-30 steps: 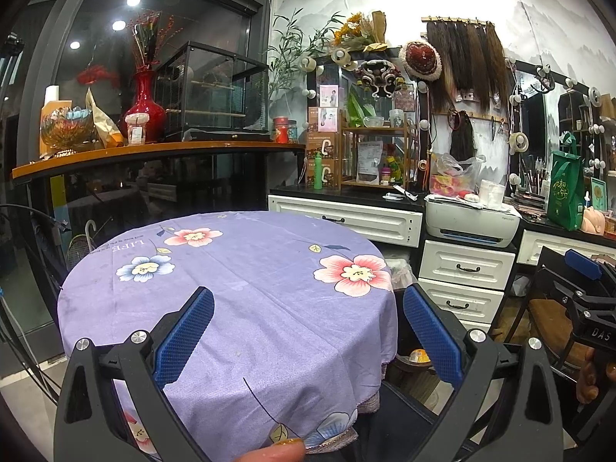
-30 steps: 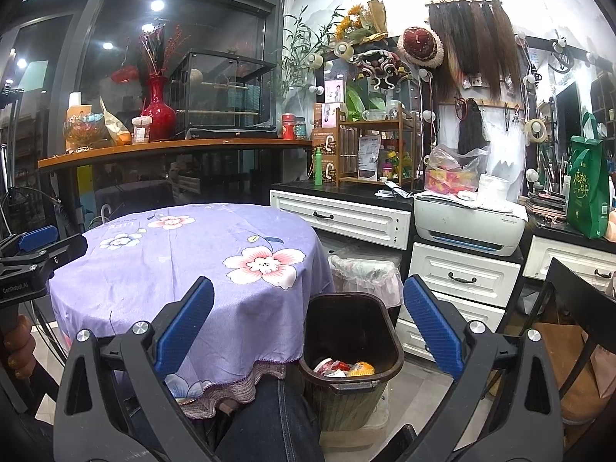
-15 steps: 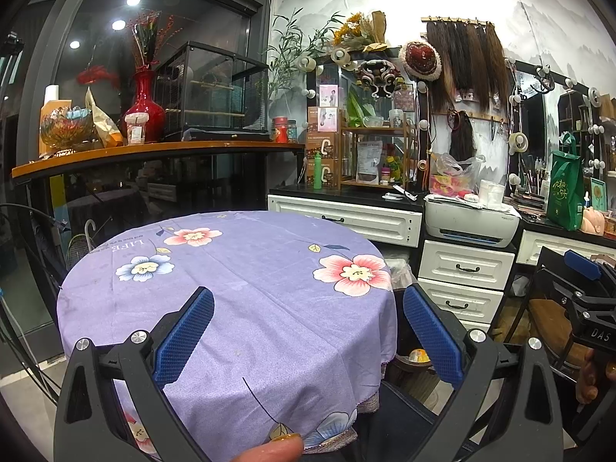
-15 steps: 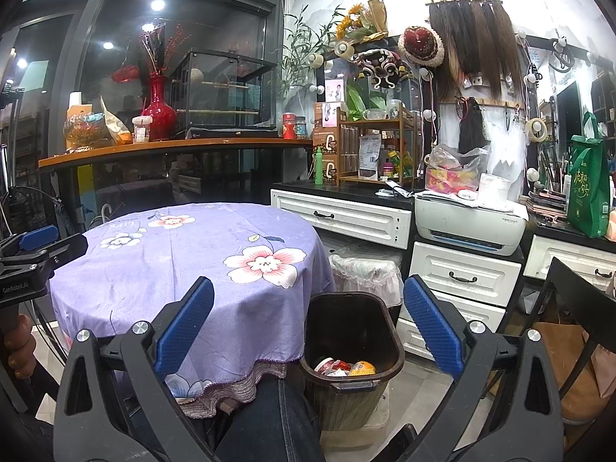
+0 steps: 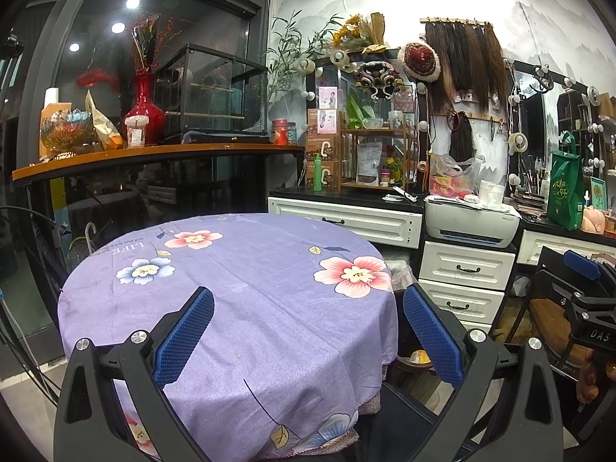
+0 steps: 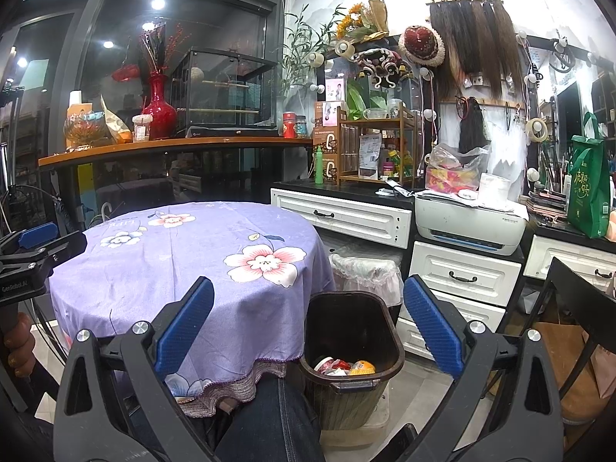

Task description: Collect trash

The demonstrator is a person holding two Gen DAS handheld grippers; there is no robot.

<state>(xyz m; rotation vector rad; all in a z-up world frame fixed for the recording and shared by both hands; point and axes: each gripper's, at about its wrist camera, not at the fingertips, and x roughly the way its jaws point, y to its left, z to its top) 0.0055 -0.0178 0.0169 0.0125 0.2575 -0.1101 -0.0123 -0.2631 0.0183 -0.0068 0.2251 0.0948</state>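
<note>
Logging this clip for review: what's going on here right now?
A seated person holds two handheld grippers over a round table with a purple floral cloth. The left gripper and the right gripper are both open and hold nothing. No trash shows on the cloth. The dark bin beside the table already has a few pieces of trash in it.

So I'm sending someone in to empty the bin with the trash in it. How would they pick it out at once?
Start at the round table with the purple flowered cloth. Right beside it, on the floor before the white drawers, stands a dark brown plastic bin holding colourful wrappers. The bin behind it wears a pale plastic liner; this one has none.
</note>
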